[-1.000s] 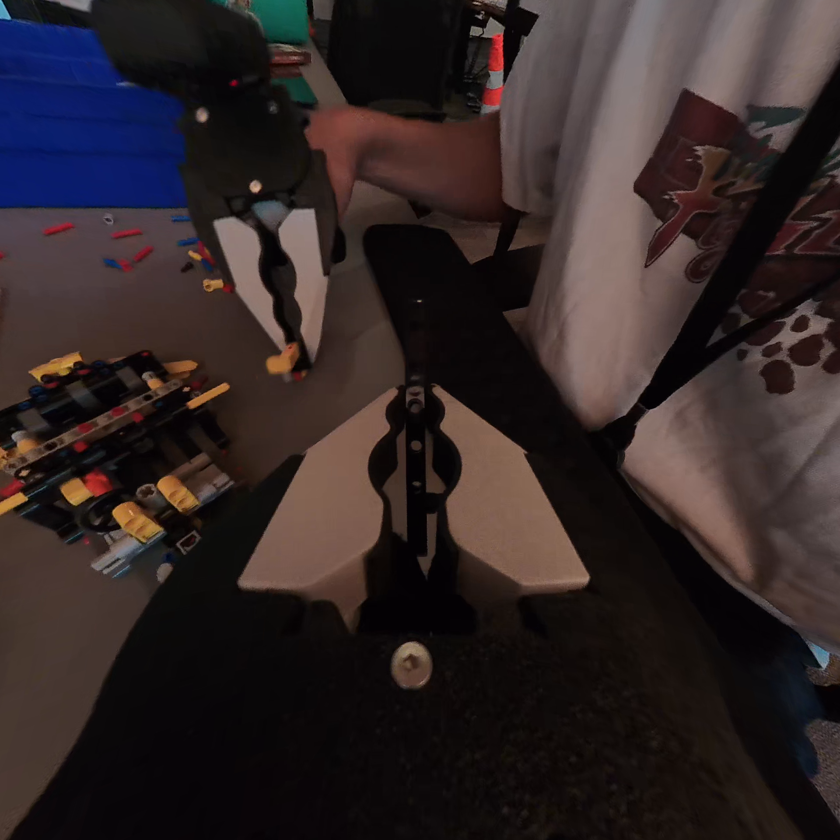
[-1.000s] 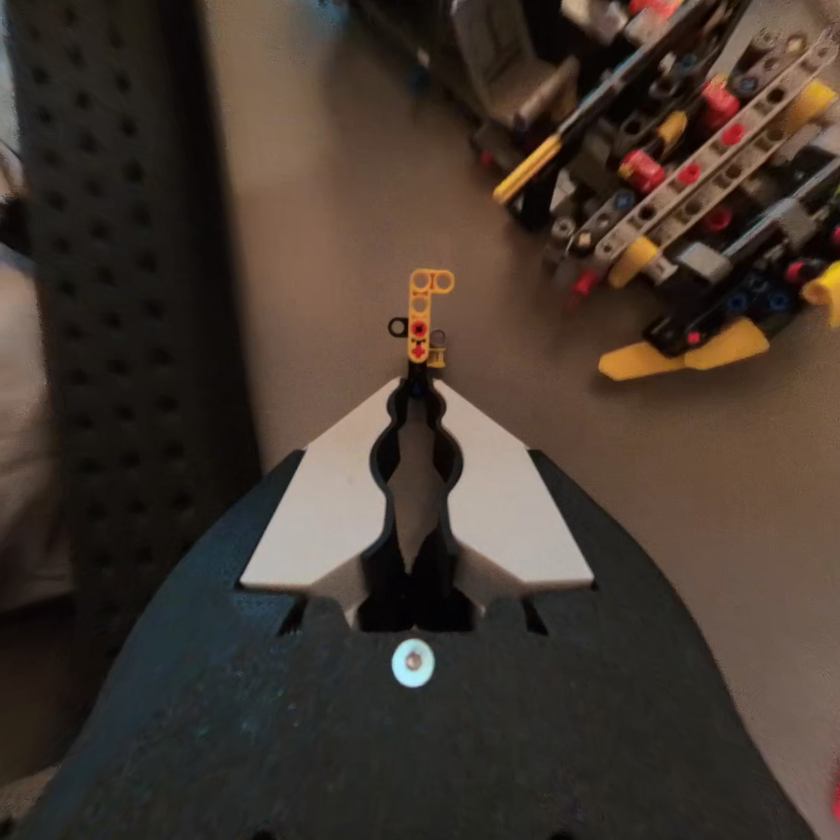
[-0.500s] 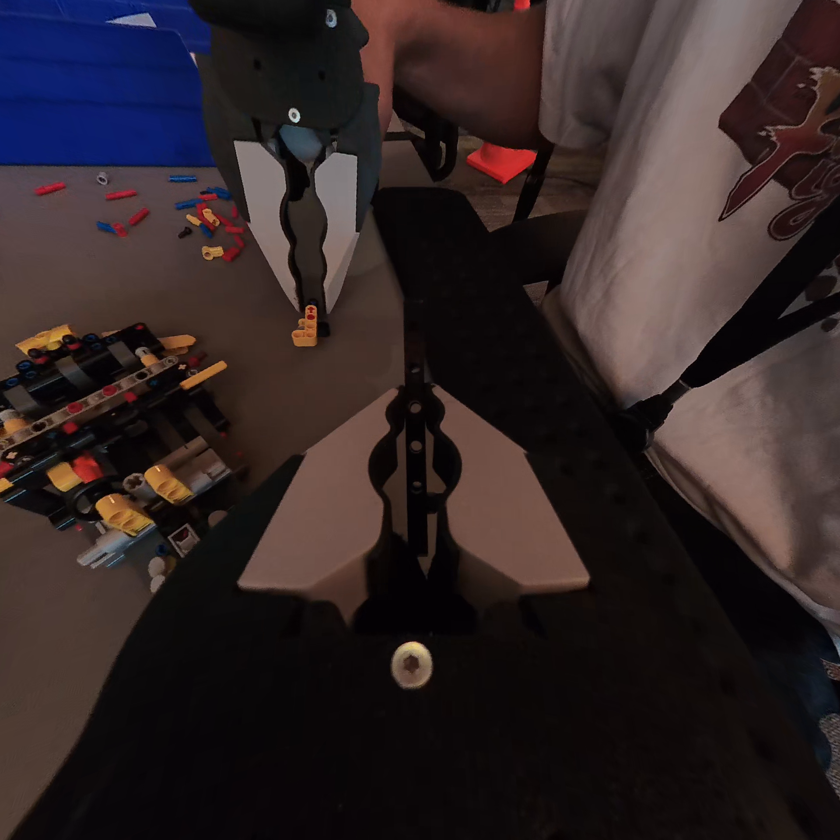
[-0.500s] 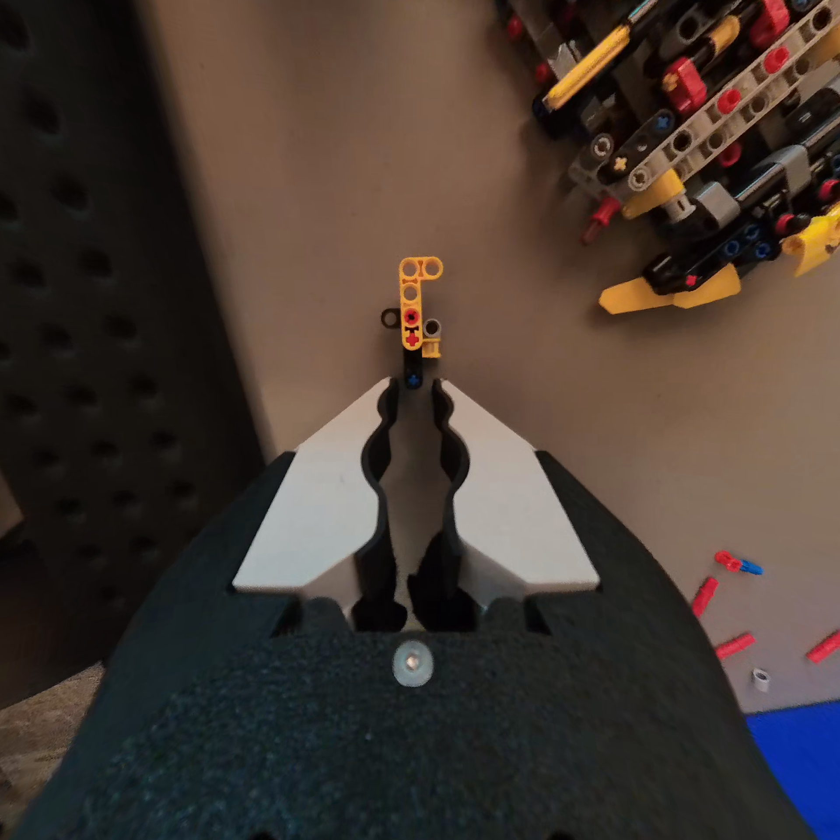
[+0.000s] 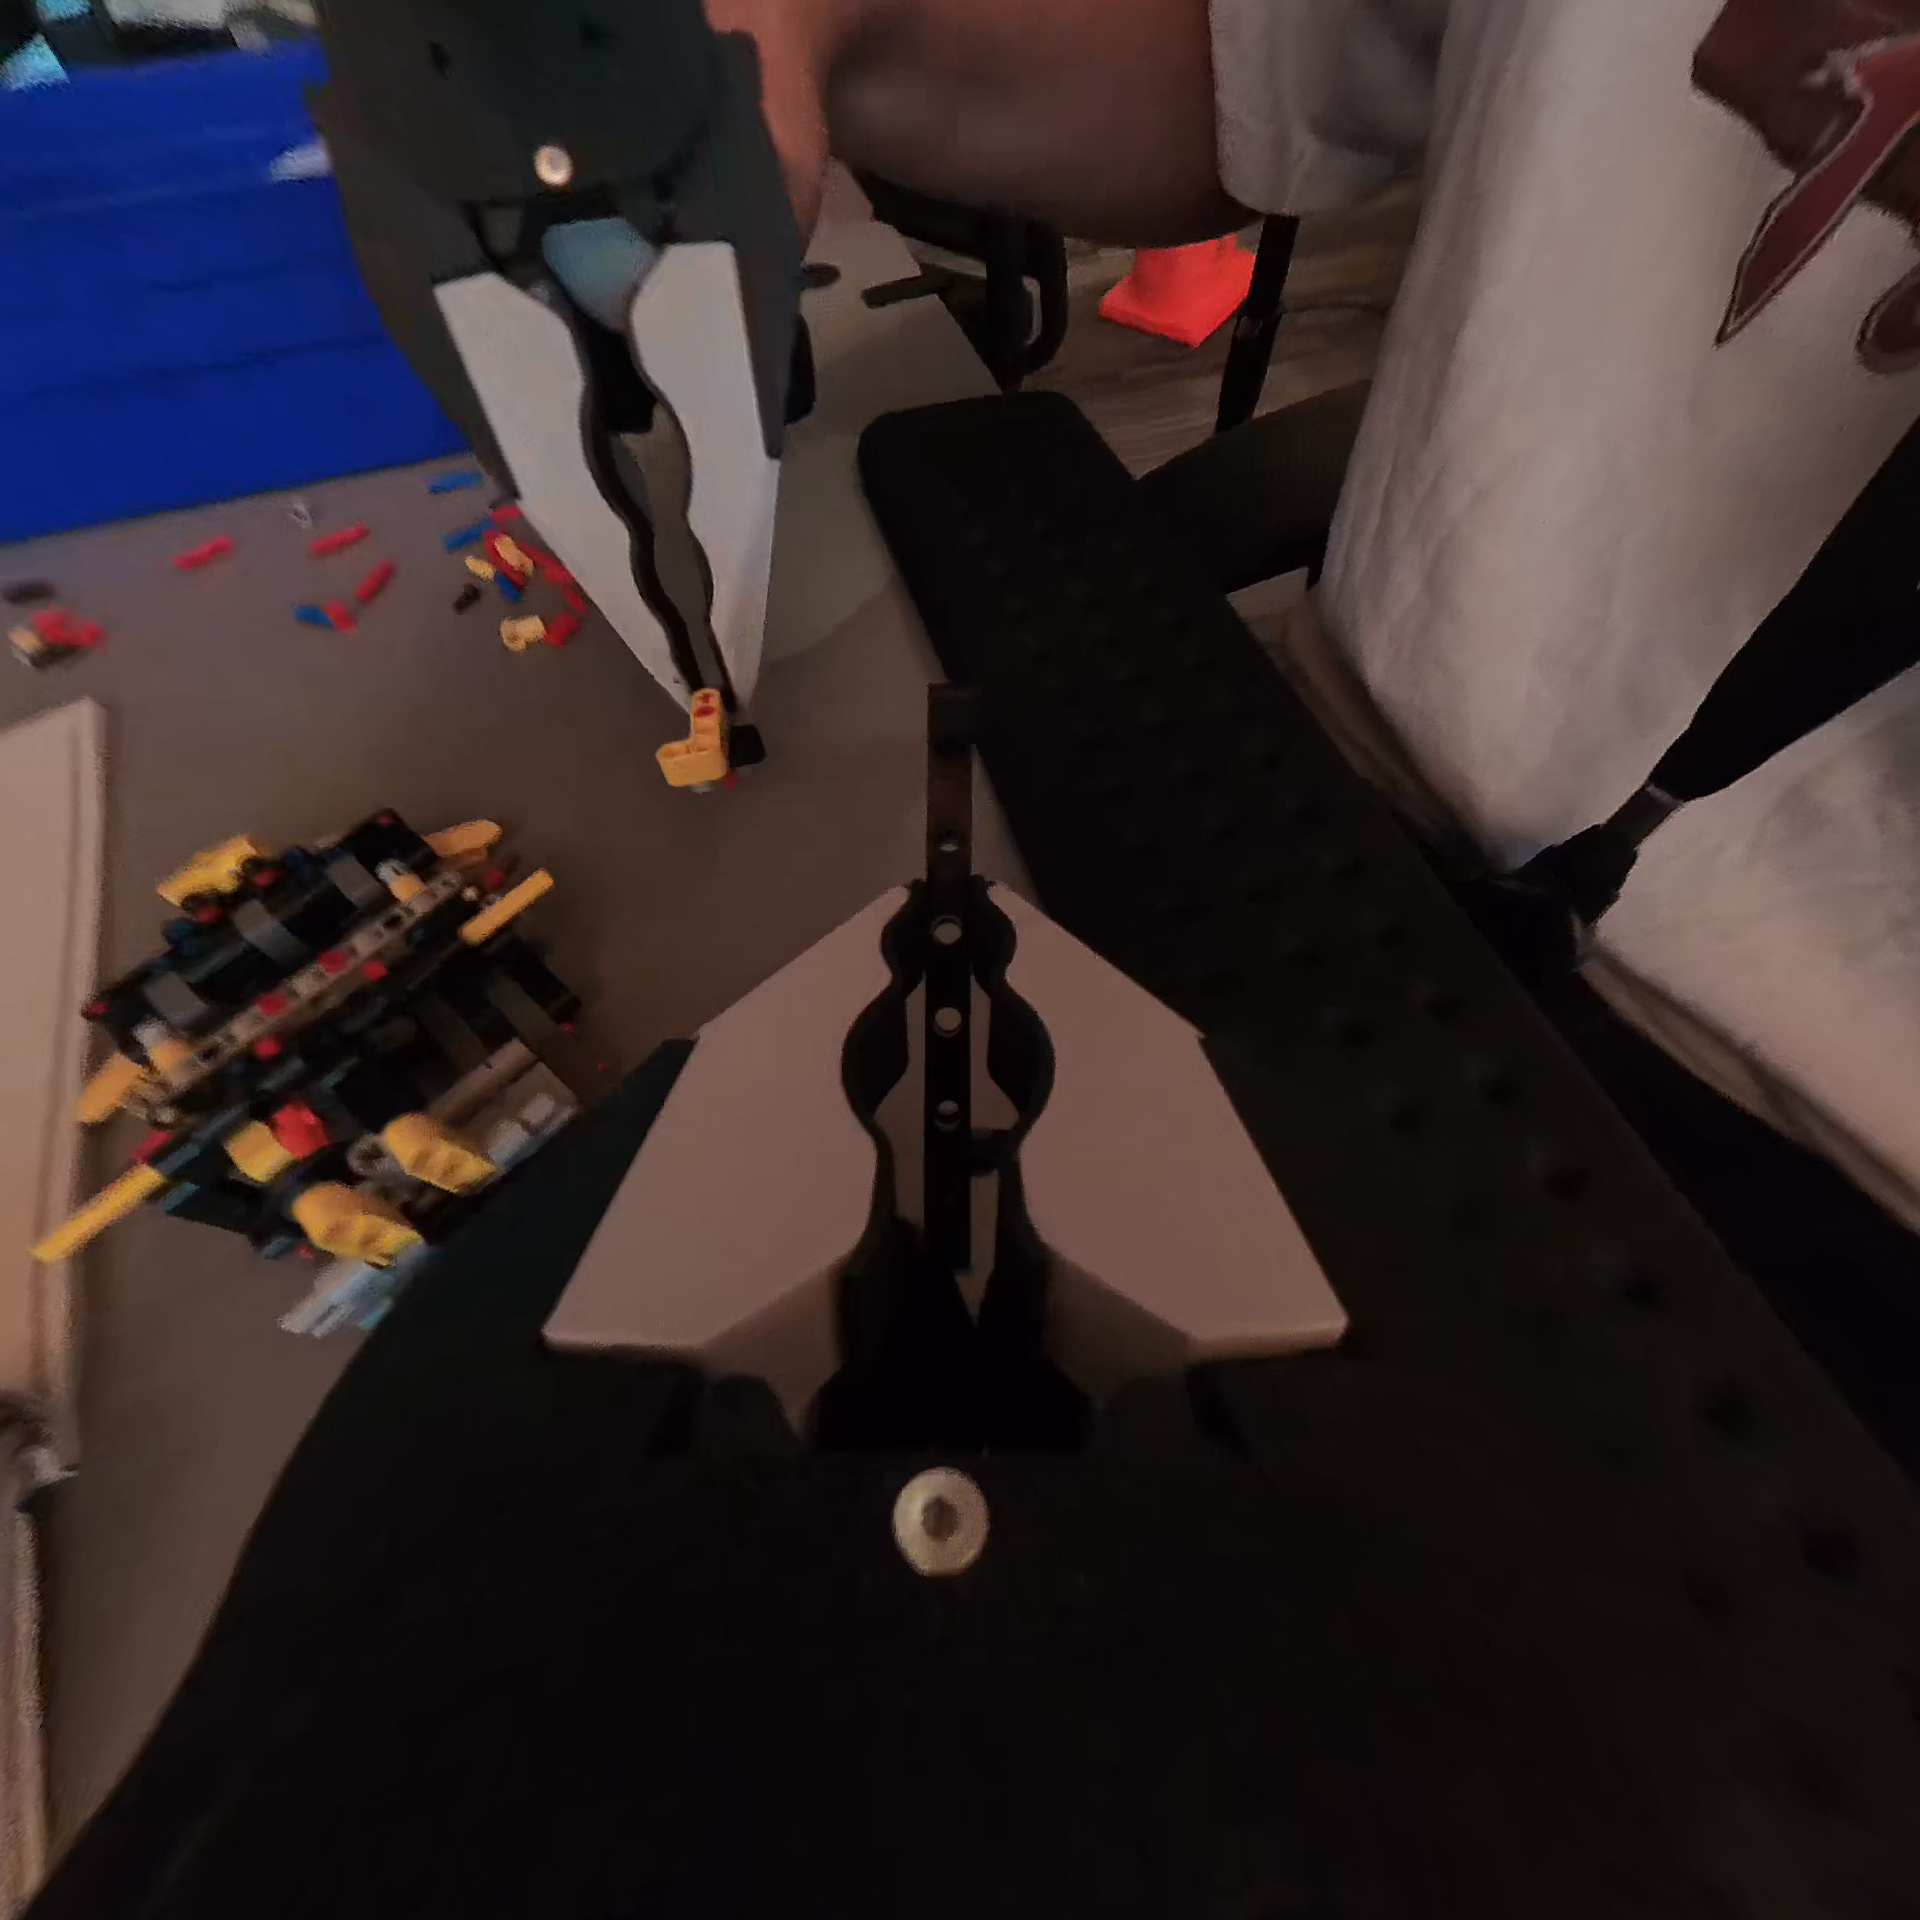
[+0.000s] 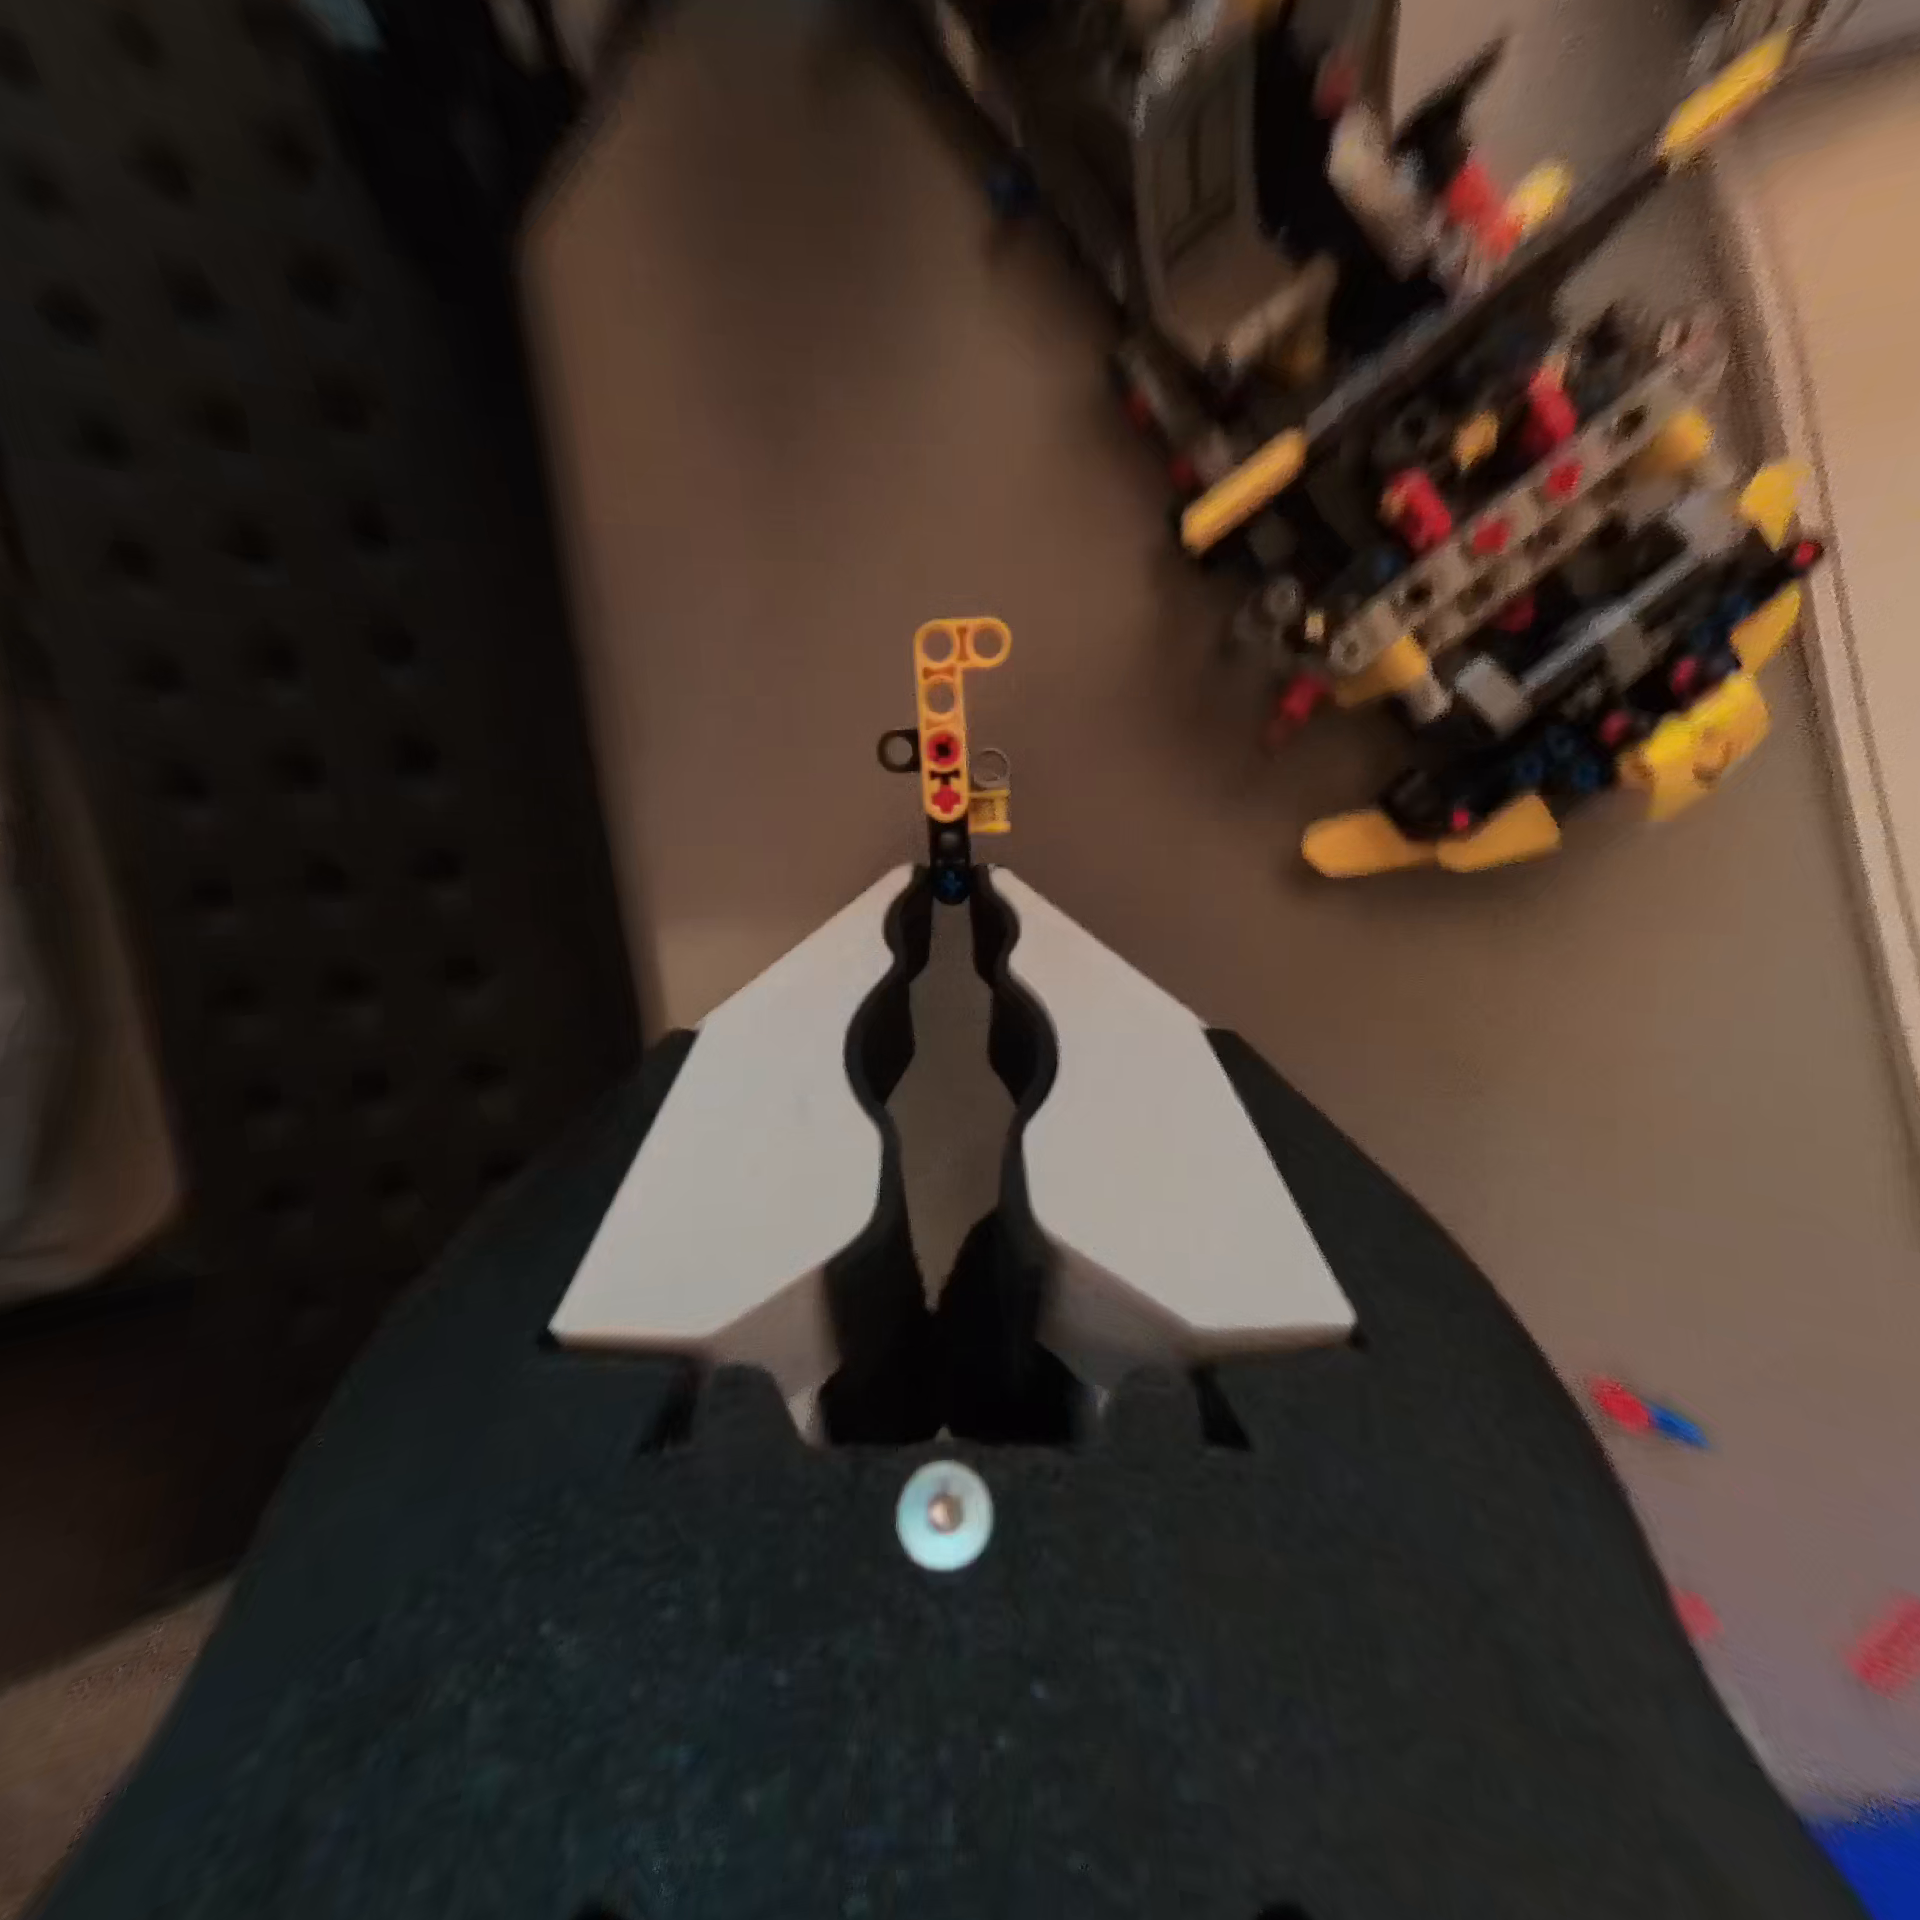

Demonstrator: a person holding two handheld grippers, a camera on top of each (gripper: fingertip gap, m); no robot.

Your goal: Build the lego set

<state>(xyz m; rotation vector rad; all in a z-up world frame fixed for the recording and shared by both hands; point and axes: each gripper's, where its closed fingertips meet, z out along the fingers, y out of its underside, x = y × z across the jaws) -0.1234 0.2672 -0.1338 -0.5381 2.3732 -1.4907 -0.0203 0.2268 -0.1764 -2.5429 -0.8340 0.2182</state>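
My left gripper (image 5: 948, 894) is shut on a long black holed beam (image 5: 948, 997) that runs between the fingers and sticks out past the tips. My right gripper (image 6: 951, 878) is shut on a small sub-assembly (image 6: 948, 727): a yellow L-shaped beam with red pins on a short black piece. In the left wrist view the right gripper (image 5: 717, 707) hangs above the table with that yellow piece (image 5: 694, 750) at its tips, to the upper left of my beam. The partly built black, yellow and grey model (image 5: 301, 1039) lies on the table at the left; it also shows in the right wrist view (image 6: 1507, 540).
Loose red, blue and yellow pins (image 5: 499, 582) lie scattered at the back of the grey table (image 5: 727, 852). A black perforated seat (image 5: 1195, 779) and a person in a white shirt (image 5: 1558, 416) are to the right. A blue bin (image 5: 156, 312) stands behind; an orange cone (image 5: 1174, 296) is on the floor.
The right gripper, with the yellow sub-assembly, has moved nearer to my left gripper and its jaws have closed tighter. The model has shifted in both views as both grippers moved.
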